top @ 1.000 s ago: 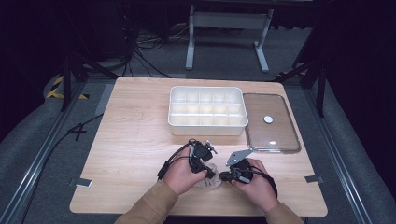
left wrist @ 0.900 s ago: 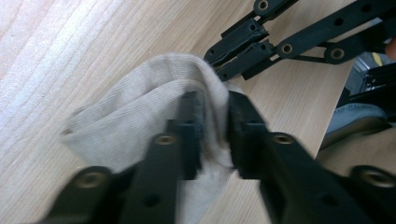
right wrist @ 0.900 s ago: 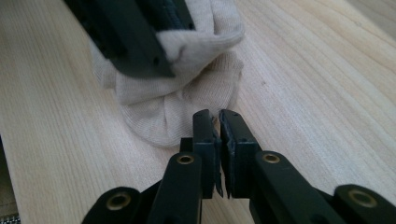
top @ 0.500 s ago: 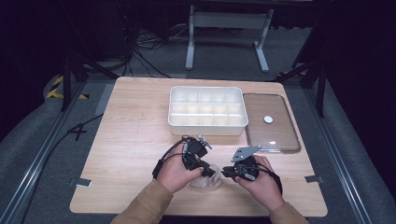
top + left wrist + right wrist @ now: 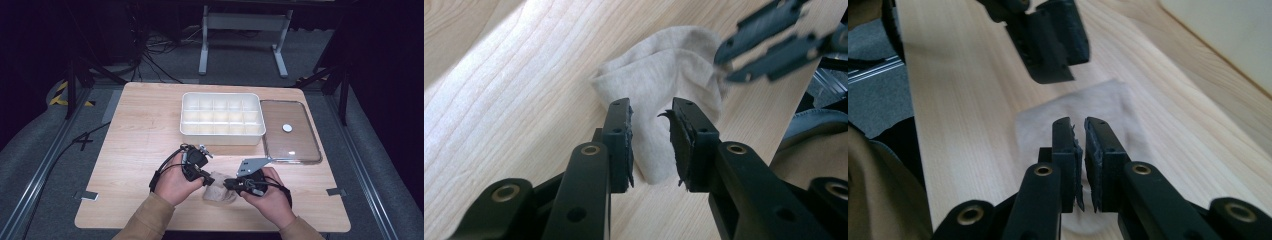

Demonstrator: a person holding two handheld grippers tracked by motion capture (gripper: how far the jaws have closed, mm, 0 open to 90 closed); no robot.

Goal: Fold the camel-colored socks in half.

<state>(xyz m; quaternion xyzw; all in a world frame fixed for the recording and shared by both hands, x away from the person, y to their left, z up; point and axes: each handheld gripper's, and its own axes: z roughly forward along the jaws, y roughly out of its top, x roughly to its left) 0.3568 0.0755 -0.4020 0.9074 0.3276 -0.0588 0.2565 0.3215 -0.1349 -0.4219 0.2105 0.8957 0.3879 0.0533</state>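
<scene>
Two grippers over a folded cloth [image 5: 219, 186], low centre of the high view.

Left gripper [image 5: 651, 122]: jaws apart, just been closing, cloth seen through the gap below them, pads not pressing on it. Right gripper [image 5: 1079, 131]: jaws nearly together, a thin slit between them, nothing caught; cloth lies on the wood under the tips. In the high view both hands sit at the bottom edge, left gripper [image 5: 206, 181] at the cloth's left edge, right gripper [image 5: 227, 185] at its right edge, tips facing each other. Cloth pale grey-beige, folded, flat on the table [image 5: 130, 130]. Farther up, centre frame: white divided box [image 5: 222, 118]. Just right of it, clear lid [image 5: 290, 131] flat on the table with a white disc [image 5: 287, 128] on it.
</scene>
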